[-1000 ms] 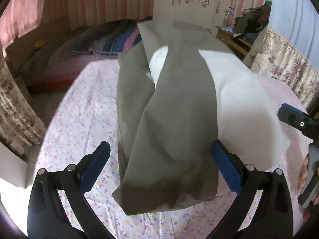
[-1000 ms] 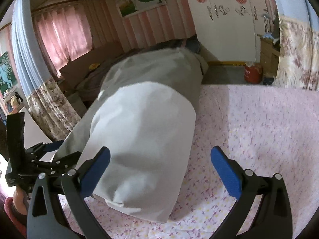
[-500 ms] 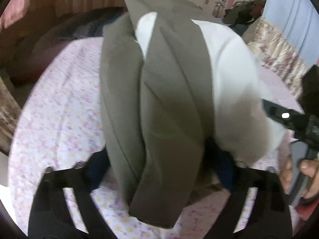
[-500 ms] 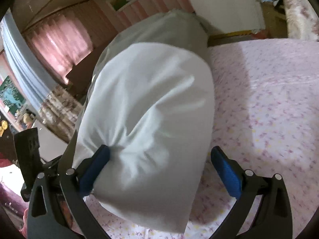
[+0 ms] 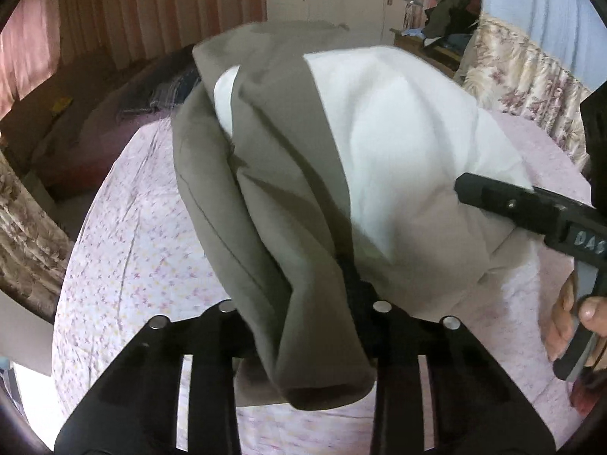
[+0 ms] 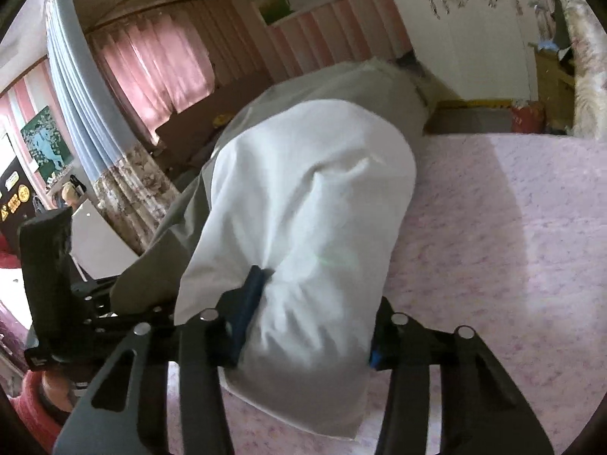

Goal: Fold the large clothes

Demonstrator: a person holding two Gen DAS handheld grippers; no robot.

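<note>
A long grey-and-white garment (image 5: 288, 174) lies lengthwise on the bed; its near end is lifted. My left gripper (image 5: 303, 326) is shut on the grey near corner, whose cloth drapes over the fingertips and hides them. My right gripper (image 6: 307, 326) is shut on the white near corner (image 6: 315, 227); one blue finger pad (image 6: 248, 303) shows at the left of the bunched cloth. The right gripper's body (image 5: 531, 208) shows at the right in the left wrist view, and the left gripper's body (image 6: 49, 284) shows at the left in the right wrist view.
The bed has a pink floral sheet (image 5: 140, 250) (image 6: 512, 246). A dark blanket (image 5: 167, 91) lies beyond the bed's far left. A wooden stand with piled clothes (image 5: 444, 41) is far right. Curtains (image 6: 151, 64) and a white wardrobe (image 6: 474, 30) line the walls.
Both grippers moved forward onto the garment's near end and closed from wide open onto it. The near end has been lifted and bunched.
</note>
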